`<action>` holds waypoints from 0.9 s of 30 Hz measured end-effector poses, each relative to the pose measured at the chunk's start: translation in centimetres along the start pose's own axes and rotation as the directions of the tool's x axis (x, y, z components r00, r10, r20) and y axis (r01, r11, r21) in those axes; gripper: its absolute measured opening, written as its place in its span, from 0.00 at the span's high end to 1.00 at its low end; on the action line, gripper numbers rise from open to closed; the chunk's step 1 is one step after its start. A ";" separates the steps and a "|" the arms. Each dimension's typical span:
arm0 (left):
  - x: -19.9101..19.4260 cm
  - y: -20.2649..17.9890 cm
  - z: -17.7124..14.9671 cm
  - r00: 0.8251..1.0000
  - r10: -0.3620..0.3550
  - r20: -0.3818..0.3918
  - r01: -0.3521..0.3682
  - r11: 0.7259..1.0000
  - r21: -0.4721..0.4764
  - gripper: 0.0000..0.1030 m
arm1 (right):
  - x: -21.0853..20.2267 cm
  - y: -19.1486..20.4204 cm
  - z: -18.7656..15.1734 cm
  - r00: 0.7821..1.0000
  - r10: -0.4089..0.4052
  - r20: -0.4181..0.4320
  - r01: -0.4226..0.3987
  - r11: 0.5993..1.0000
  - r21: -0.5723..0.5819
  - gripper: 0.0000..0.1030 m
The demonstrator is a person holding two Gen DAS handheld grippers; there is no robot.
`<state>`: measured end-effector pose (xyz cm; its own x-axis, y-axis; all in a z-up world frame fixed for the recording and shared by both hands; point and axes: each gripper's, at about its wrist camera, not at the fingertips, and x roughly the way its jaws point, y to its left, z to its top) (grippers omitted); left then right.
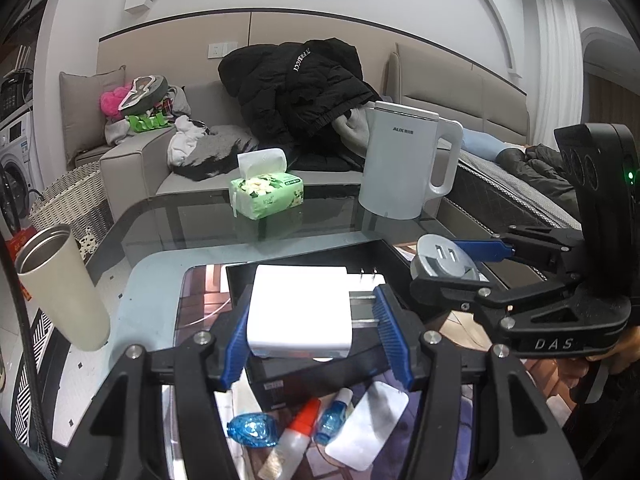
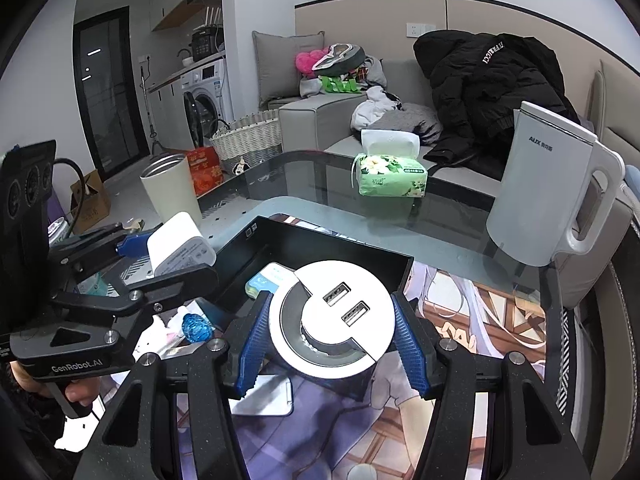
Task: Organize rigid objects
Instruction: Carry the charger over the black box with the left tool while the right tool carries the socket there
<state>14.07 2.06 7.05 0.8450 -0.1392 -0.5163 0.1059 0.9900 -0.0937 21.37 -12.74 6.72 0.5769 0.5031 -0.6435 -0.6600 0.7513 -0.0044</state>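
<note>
Left of the black tray (image 2: pixel 280 240) on the glass counter (image 1: pixel 320 220) stands an open beige tumbler (image 1: pixel 60 288), the left tongs (image 1: pixel 316 338) grip a white charger (image 1: pixel 300 312) above the tray, which holds a teal-and-white packet (image 2: pixel 266 280), and the right tongs (image 2: pixel 328 344) clamp a round USB hub (image 2: pixel 332 320) over its near-right corner.

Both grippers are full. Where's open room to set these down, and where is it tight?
Most of the black tray floor is bare, apart from a small packet in its near corner. The glass between the tissue pack and kettle is open too. Near the left gripper, blue bottles and a white card crowd the table.
</note>
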 end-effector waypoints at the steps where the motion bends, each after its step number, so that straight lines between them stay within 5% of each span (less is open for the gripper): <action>1: 0.3 0.1 0.1 1.000 0.003 -0.002 -0.003 1.000 -0.001 0.45 | 0.4 0.1 0.1 1.000 0.001 -0.007 -0.001 1.000 -0.004 0.44; 27: 6.5 1.4 -1.4 0.997 0.044 -0.068 -0.043 0.999 0.016 0.46 | 5.7 -0.4 -0.3 0.998 0.014 -0.059 -0.014 1.000 -0.001 0.44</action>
<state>19.02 2.50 2.38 0.8115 -0.0967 -0.5763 0.0775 0.9953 -0.0579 24.81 -10.31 2.79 0.5385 0.4872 -0.6875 -0.6681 0.7441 0.0040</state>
